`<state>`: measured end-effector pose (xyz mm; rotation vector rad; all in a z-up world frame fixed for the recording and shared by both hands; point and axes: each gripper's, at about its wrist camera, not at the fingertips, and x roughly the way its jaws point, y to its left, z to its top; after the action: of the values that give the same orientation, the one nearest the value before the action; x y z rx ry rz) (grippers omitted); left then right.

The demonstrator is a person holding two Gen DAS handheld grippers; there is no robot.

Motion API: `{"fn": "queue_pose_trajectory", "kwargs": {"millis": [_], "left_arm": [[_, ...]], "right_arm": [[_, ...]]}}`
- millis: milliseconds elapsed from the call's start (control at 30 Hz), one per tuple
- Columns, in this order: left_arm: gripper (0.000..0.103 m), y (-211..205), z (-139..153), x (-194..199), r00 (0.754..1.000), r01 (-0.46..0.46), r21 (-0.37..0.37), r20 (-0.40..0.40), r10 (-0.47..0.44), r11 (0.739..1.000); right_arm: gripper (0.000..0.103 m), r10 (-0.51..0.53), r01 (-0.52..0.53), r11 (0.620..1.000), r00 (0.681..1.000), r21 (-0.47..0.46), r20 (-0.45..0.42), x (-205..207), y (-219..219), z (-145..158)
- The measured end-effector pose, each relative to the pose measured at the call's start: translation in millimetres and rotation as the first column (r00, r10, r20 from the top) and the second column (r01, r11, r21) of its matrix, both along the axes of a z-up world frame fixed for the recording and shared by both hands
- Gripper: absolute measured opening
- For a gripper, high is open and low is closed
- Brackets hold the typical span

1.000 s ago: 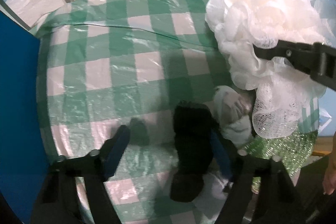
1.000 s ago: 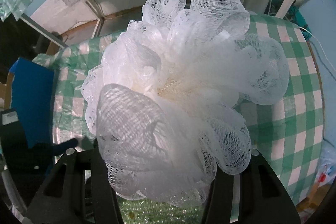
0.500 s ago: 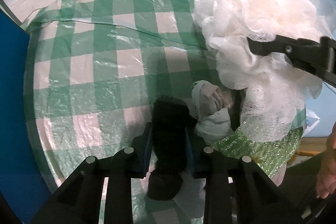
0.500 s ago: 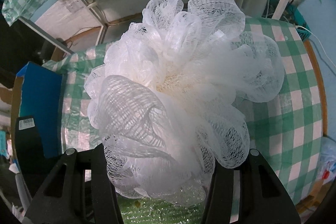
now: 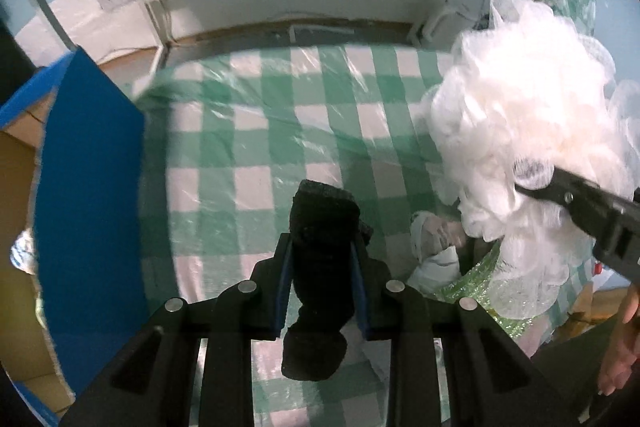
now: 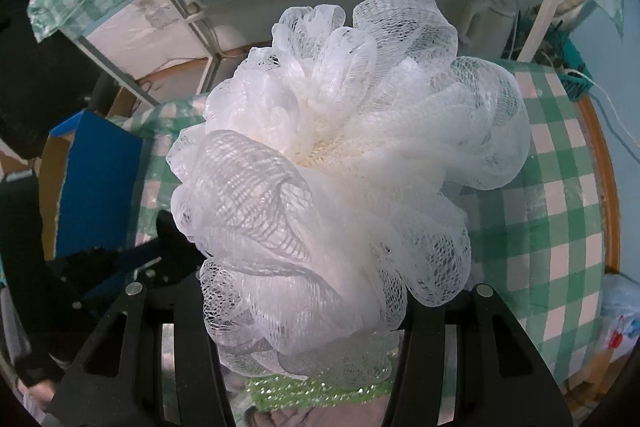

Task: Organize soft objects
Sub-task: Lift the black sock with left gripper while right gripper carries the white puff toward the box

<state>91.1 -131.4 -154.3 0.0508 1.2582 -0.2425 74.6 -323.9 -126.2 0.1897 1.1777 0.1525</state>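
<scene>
Now that the left gripper is closed on the black sock (previously unclasped), both soft items are held; the right gripper grips the mesh pouf.

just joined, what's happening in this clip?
A person with a handheld gripper in each hand is sorting soft items over a green-checked tablecloth. The left gripper is shut on a black sock, held clear of the table. The right gripper is shut on a white mesh bath pouf. A white rolled sock and a sparkly green cloth lie on the table; a blue box stands at its left.
</scene>
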Motion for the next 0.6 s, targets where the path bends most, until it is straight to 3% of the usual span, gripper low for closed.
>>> {"fn": "queue_pose_trajectory", "kwargs": {"millis": [600], "left_arm": [[0.026, 44.0, 56.1, -14.0, 0.985, -0.056, 0.02, 0.165, 0.052, 0.998]], "right_arm": [[0.049, 0.033, -0.033, 0.999, 0.994, -0.007, 0.107, -37.2, 15.9, 38.8]]}}
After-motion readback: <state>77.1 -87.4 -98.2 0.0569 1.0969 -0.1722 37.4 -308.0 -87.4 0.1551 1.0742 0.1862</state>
